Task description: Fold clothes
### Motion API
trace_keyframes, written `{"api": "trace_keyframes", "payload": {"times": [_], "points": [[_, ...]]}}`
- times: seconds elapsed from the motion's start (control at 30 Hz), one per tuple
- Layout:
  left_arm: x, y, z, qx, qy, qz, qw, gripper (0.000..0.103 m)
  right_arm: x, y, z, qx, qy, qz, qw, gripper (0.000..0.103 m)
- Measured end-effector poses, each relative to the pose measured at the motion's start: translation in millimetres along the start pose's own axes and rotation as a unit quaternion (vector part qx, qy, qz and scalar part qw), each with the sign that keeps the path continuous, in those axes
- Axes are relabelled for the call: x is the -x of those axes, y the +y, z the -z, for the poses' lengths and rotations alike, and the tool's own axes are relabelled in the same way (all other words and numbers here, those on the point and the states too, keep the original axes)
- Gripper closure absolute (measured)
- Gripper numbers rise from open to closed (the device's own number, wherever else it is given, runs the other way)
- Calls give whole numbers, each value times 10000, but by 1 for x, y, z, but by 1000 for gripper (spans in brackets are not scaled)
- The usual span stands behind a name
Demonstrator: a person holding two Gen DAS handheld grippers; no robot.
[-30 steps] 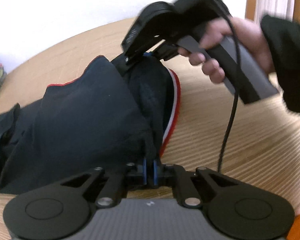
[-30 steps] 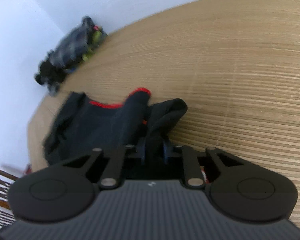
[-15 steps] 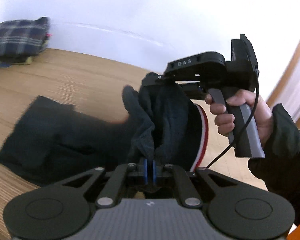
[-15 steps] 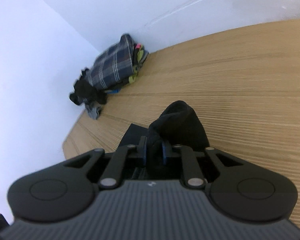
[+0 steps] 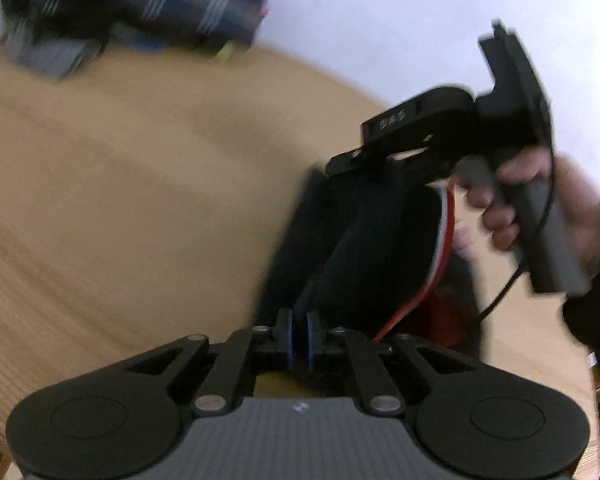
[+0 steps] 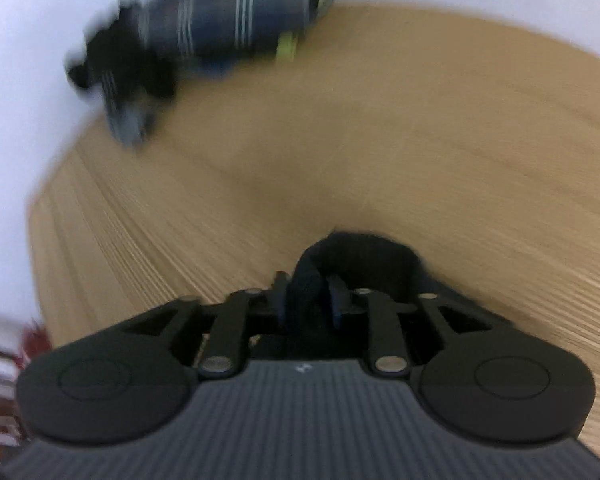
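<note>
Two grippers, one garment between them, one pile of clothes at the far edge of the table (image 5: pixel 120 184).

Your left gripper (image 5: pixel 299 334) is clenched on a fold of the dark garment (image 5: pixel 364 240): blue pads nearly together, fabric pinched in the narrow slot. The garment hangs stretched from there up to your right gripper (image 5: pixel 364 164), off the tabletop over most of its visible length. It carries one red-and-white striped band (image 5: pixel 440 248) along its right side.

Right gripper in its own view (image 6: pixel 308 300): jaws have just been opening, and the gap is plainly wider than on the left. A thick bunch of the dark garment (image 6: pixel 360 256) sits between the fingers. Frame is too blurred to say whether the pads press on it, so I cannot tell if you are gripping it or have let go.

One hand (image 5: pixel 540 208) shows, on the right gripper's handle, with a dark sleeve (image 5: pixel 596 288) at the wrist. One black cable (image 5: pixel 508 284) runs down from the handle.

The pile (image 6: pixel 220 20): plaid dark item on top, a yellow-green bit at its edge, against the white wall (image 5: pixel 380 20). Item count in it unreadable, motion blur. It lies well apart from the garment.
</note>
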State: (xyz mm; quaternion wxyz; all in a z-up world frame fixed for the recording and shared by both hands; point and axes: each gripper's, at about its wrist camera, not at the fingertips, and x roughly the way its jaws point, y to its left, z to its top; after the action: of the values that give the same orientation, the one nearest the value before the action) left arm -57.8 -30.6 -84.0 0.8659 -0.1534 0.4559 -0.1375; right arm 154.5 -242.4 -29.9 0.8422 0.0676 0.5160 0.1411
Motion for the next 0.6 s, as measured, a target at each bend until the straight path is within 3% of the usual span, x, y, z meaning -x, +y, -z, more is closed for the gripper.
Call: {"api": "trace_keyframes", "payload": {"times": [0.07, 0.13, 0.27, 0.33, 0.37, 0.43, 0.5, 0.6], "points": [[-2, 14, 6, 133, 107, -36, 9998, 93, -1, 6, -6, 118, 20, 102, 9999, 72], [2, 22, 7, 188, 117, -77, 9997, 93, 32, -3, -11, 190, -527, -166, 9983, 71], [16, 26, 10, 203, 160, 119, 9996, 93, 102, -58, -13, -144, -1566, -30, 9875, 28], [11, 22, 12, 22, 359, 392, 9986, 93, 114, -93, -6, -111, -1647, 358, 9856, 30], [9, 16, 15, -77, 465, 542, 9974, 92, 110, -108, 0, -2, -1494, 614, 9869, 30], [-2, 0, 20, -207, 675, 788, 9944, 91, 92, -135, 16, 302, -928, 1089, 9893, 39], [-22, -12, 21, -183, 851, 728, 9935, 91, 71, -155, 34, 580, -296, 1128, 9915, 60], [-47, -18, 16, -65, 868, 448, 9952, 93, 60, -163, 62, 955, 222, 851, 9915, 68]]}}
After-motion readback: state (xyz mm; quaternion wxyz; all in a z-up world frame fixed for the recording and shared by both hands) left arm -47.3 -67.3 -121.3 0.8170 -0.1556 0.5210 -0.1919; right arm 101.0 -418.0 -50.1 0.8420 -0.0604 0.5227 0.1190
